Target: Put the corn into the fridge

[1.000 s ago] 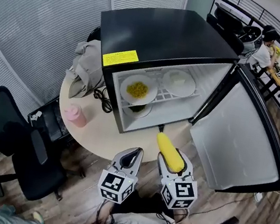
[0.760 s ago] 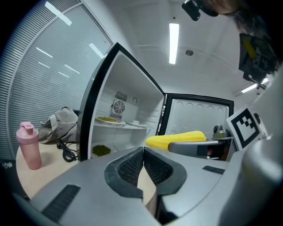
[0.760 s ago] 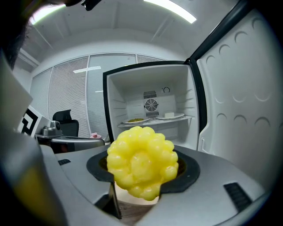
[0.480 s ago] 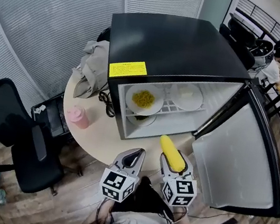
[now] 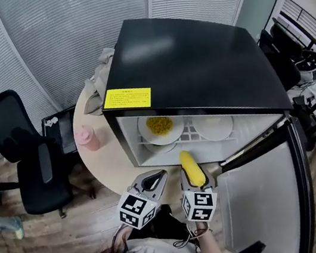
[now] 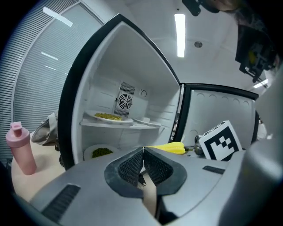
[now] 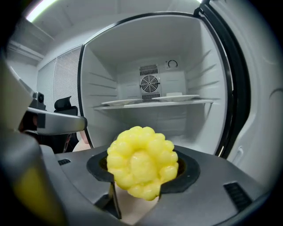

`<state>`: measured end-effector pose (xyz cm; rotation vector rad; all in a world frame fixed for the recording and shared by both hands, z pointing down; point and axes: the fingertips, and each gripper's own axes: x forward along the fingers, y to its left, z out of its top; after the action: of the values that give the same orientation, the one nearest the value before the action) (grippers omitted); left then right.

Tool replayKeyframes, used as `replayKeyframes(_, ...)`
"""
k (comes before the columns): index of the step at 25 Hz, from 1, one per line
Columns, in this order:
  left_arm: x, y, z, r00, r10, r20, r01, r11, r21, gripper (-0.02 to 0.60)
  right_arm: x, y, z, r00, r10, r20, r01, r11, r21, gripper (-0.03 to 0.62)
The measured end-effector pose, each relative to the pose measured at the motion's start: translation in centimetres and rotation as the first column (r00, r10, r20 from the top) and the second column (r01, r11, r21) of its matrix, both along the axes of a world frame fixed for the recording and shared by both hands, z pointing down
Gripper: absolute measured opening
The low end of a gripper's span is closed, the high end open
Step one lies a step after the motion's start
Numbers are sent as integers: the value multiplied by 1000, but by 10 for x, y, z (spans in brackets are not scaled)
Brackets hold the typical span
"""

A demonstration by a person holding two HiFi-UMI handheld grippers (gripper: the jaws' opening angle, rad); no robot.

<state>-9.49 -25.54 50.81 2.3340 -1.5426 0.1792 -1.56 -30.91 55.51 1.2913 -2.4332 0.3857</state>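
My left gripper (image 5: 156,178) has its fingers pressed together, empty. Beside it, my right gripper's (image 5: 197,181) fingers clamp the corn (image 5: 191,164) just before the open fridge (image 5: 199,63) on the desk (image 5: 109,163). Farther in, a plate (image 5: 160,127) of kernels sits on the shelf (image 7: 177,104).

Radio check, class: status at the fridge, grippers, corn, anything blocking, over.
Right gripper shut on corn, facing open fridge. Left gripper jaws together, empty. Shelf carries two plates, third plate below; room beside it looks free.

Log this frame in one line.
right tool: shut on corn | left tool: shut, empty | fridge door: open | corn: not yet inside
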Motion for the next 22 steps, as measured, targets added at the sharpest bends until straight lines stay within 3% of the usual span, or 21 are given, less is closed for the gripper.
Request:
replayKeyframes(13,-1,-28,10,999,-26,40,27,999,-28,11,-11,-60,54,998,-35,-58,31,997,-67,253)
replayKeyframes(22,-9,-35,14,998,-45,48,47,998,-39,11,-25,-76,61,988,-123,-94,123,992,-8,253)
